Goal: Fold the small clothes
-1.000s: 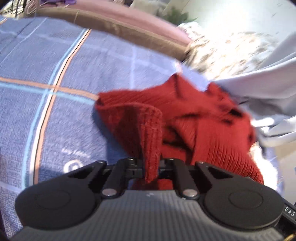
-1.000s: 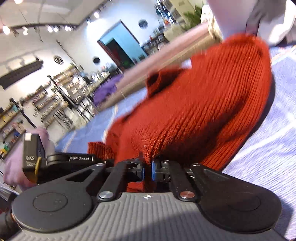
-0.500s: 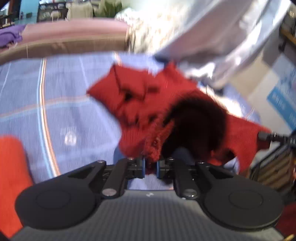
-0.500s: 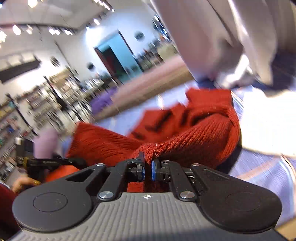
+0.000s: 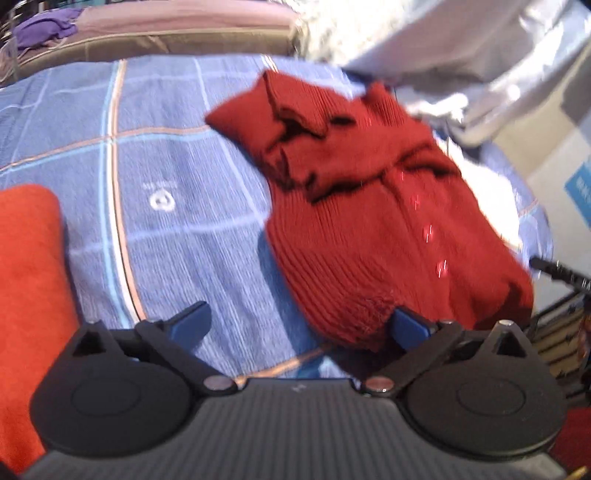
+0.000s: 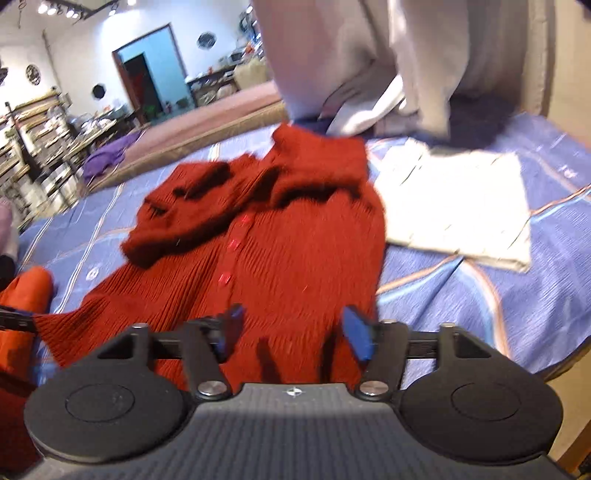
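Observation:
A dark red ribbed knit cardigan (image 5: pixel 376 229) with small red buttons lies spread on the blue checked bedspread (image 5: pixel 155 155), its sleeves bunched at the far end. My left gripper (image 5: pixel 299 325) is open, its right pad touching the cardigan's near hem corner. In the right wrist view the cardigan (image 6: pixel 280 251) lies button side up. My right gripper (image 6: pixel 291 332) is open just above the near hem.
A folded white cloth (image 6: pixel 458 206) lies right of the cardigan. Pale grey clothing (image 6: pixel 369 66) stands behind it. An orange-red garment (image 5: pixel 29 295) lies at the left. A pink mattress edge (image 5: pixel 177 26) with a purple cloth (image 5: pixel 44 29) runs behind the bed.
Both grippers were shut on the cardigan's hem and carried it; now both have opened and the cardigan lies flat on the bedspread.

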The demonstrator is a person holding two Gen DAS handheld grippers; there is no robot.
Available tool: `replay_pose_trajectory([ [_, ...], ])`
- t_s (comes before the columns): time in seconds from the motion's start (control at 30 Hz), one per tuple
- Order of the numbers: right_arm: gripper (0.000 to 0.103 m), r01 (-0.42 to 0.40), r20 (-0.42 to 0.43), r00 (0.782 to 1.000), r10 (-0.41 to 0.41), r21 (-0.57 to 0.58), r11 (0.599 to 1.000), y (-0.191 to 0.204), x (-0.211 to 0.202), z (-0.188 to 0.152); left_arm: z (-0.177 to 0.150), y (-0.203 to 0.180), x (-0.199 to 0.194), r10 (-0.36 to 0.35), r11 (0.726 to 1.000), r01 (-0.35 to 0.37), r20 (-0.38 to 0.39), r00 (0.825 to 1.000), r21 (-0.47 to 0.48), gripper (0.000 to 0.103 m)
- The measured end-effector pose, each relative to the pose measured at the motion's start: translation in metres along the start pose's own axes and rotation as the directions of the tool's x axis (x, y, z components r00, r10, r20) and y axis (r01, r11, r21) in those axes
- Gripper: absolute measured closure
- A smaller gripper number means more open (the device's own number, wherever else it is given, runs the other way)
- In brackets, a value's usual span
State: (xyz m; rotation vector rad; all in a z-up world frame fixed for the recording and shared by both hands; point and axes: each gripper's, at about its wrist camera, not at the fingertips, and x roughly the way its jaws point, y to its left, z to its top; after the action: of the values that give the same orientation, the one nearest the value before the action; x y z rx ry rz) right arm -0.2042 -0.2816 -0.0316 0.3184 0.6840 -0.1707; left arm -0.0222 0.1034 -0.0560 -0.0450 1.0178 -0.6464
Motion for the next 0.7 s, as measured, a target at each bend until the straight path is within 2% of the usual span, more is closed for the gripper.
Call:
replay_pose_trajectory([
  [0.13, 0.000, -0.037, 0.027, 0.999, 0.035, 0.054, 0.998, -0.008, 0.011, 0.015, 0.032, 0.007, 0.006, -0.025, 0.998, 0.028, 0.062, 0.998, -0.055, 0.000],
  [0.2, 0.000, -0.062, 0.024, 0.998, 0.061, 0.056, 0.997, -0.003, 0.019, 0.020, 0.055, 0.002, 0.022, 0.005, 0.999, -0.003, 0.043, 0.999, -0.037, 0.000],
  [0.27, 0.000, -0.097, 0.015, 0.995, 0.096, 0.051, 0.994, 0.005, 0.028, 0.024, 0.076, -0.009, 0.042, 0.056, 0.998, -0.057, 0.029, 0.998, 0.036, 0.000],
  [0.33, 0.000, -0.147, 0.019, 0.989, 0.146, 0.058, 0.987, 0.011, 0.032, 0.027, 0.090, -0.020, 0.070, 0.126, 0.980, -0.137, 0.082, 0.989, 0.145, 0.000],
  [0.37, 0.000, -0.156, 0.017, 0.988, 0.156, 0.058, 0.986, 0.014, 0.035, 0.028, 0.099, -0.021, 0.085, 0.143, 0.974, -0.154, 0.078, 0.987, 0.167, 0.001],
  [0.43, 0.000, -0.152, 0.013, 0.988, 0.151, 0.043, 0.987, 0.019, 0.038, 0.028, 0.119, -0.014, 0.110, 0.160, 0.980, -0.165, 0.055, 0.986, 0.109, 0.006],
  [0.5, 0.000, -0.139, 0.002, 0.990, 0.139, 0.030, 0.990, 0.022, 0.041, 0.026, 0.135, -0.005, 0.127, 0.115, 0.993, -0.118, 0.082, 0.990, 0.028, 0.005],
  [0.57, 0.000, -0.136, -0.010, 0.991, 0.137, 0.041, 0.990, 0.020, 0.042, 0.022, 0.141, 0.004, 0.148, 0.151, 0.988, -0.147, 0.090, 0.984, -0.056, 0.005],
  [0.7, 0.000, -0.126, -0.017, 0.992, 0.129, 0.093, 0.988, 0.009, 0.044, 0.015, 0.144, 0.005, 0.191, 0.195, 0.979, -0.192, 0.034, 0.980, -0.070, 0.013],
])
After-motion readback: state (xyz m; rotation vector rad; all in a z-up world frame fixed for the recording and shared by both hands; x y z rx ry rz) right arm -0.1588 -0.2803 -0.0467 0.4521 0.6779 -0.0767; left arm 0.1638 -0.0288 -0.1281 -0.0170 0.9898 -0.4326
